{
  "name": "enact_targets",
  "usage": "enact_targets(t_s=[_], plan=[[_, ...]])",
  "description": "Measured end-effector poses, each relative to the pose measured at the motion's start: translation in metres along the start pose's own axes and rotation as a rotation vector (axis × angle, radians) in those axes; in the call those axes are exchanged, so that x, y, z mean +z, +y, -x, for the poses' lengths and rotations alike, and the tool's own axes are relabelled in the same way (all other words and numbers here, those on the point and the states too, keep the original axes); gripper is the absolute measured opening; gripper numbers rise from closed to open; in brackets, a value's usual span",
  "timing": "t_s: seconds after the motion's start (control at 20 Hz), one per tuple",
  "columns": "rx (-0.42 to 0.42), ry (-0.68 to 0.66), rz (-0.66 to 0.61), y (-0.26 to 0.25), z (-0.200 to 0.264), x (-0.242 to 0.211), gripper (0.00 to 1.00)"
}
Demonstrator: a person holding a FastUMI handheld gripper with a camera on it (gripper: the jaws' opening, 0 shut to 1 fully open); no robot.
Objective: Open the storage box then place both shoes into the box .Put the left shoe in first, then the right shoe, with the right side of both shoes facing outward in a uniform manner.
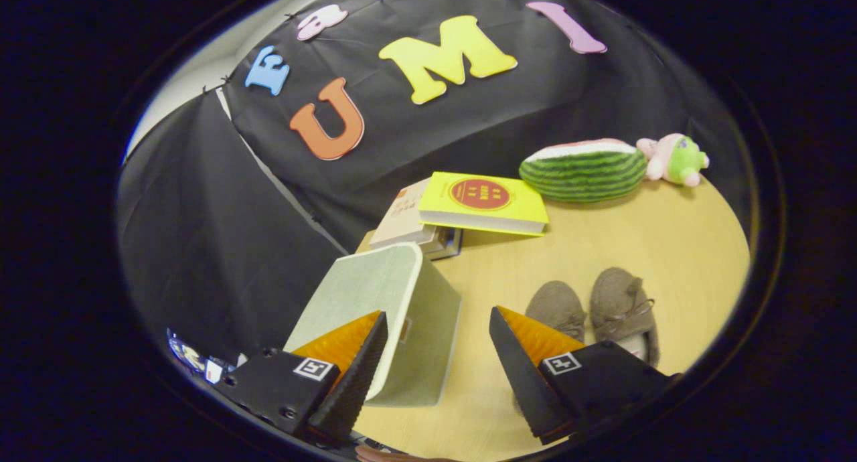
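- The yellow book [483,203] carries a round red emblem on its cover; the writing inside it is too small to make out
- It lies on top of a paler book [402,222], whose cover print is also unreadable, with a darker book edge just beneath
- The gripper [438,345] has its fingers spread wide apart, holding nothing; each finger mount bears a small square black-and-white marker
- The storage box [408,315], pale green fabric with its lid down, sits just ahead of the left finger, which hides its near corner
- Two grey-brown slippers [619,308] lie side by side beyond the right finger; that finger covers the heel end of the left one [556,308]
- A watermelon-slice plush [584,171] and a small pink-and-green soft toy [673,159] rest touching at the far edge of the table
- The table [602,248] is light wood, backed by black cloth walls
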State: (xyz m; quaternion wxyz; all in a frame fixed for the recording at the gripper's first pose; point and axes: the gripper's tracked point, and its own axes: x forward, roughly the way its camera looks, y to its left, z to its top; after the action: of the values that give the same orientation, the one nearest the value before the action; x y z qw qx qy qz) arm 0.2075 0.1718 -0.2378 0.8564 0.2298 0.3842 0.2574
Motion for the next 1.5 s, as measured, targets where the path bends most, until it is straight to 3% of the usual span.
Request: enact_targets(t_s=[0.3, 0.55, 0.75, 0.8, 0.9, 1.0, 1.1, 1.35, 1.5], plan=[[0.267, 0.149, -0.047, 0.02, -0.038, -0.01, 0.94], [0.4, 0.28, -0.279, 0.021, -0.059, -0.012, 0.82], [0.447, 0.341, -0.383, 0.024, -0.079, -0.022, 0.7], [0.468, 0.363, -0.38, 0.027, -0.08, -0.026, 0.62], [0.501, 0.37, -0.397, 0.033, -0.079, -0.024, 0.36], [0.49, 0.367, -0.379, 0.029, -0.078, -0.024, 0.17], [0.475, 0.351, -0.371, 0.03, -0.075, -0.019, 0.08], [0.412, 0.328, -0.33, 0.041, -0.064, -0.012, 0.06], [0.458, 0.302, -0.34, 0.06, -0.048, 0.001, 0.06]])
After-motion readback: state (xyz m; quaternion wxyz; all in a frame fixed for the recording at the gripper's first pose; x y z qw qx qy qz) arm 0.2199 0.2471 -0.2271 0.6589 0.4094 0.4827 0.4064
